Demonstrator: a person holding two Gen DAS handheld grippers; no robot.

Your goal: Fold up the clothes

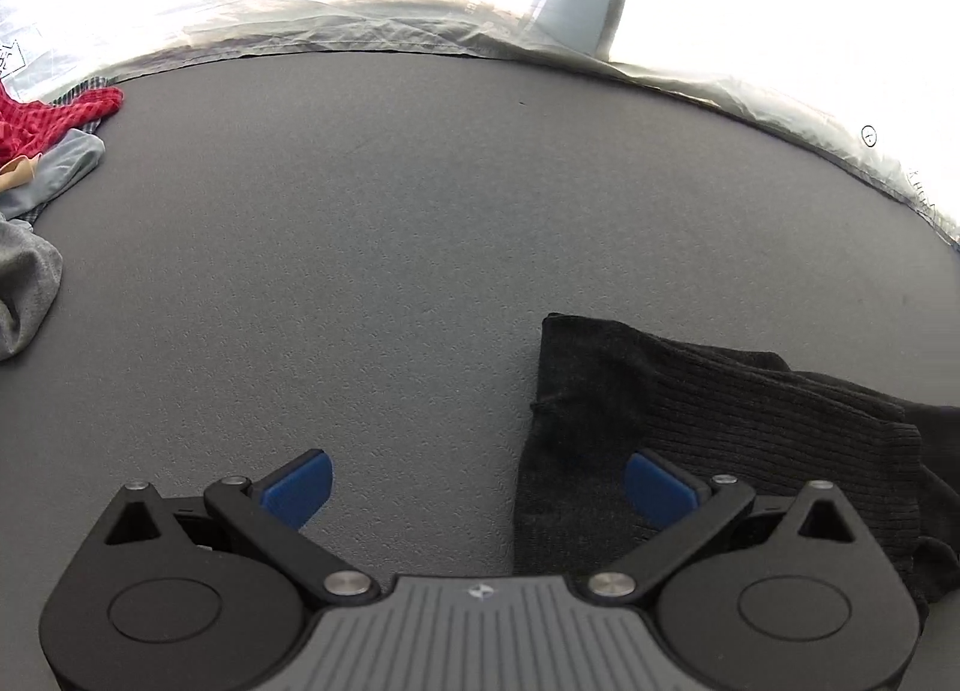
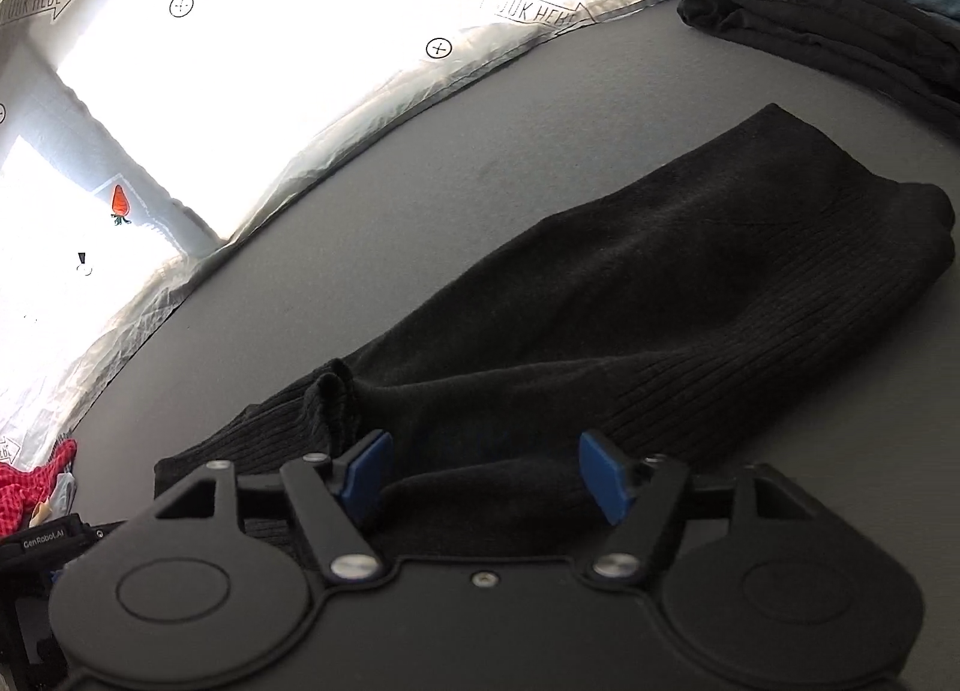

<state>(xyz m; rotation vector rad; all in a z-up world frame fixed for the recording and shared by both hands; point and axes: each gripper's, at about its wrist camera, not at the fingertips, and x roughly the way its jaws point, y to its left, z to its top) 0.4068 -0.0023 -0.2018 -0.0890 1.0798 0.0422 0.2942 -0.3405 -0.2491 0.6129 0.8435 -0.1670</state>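
The left hand-held gripper hangs spread wide over the dark grey textured surface, nothing between its blue pads; the black ribbed knit garment lies just to its right, under the right pad. The right hand-held gripper is spread too, its pads apart above a fold of the same garment, which stretches ahead and rightward. Beyond, far right, sit stacked dark folded clothes.
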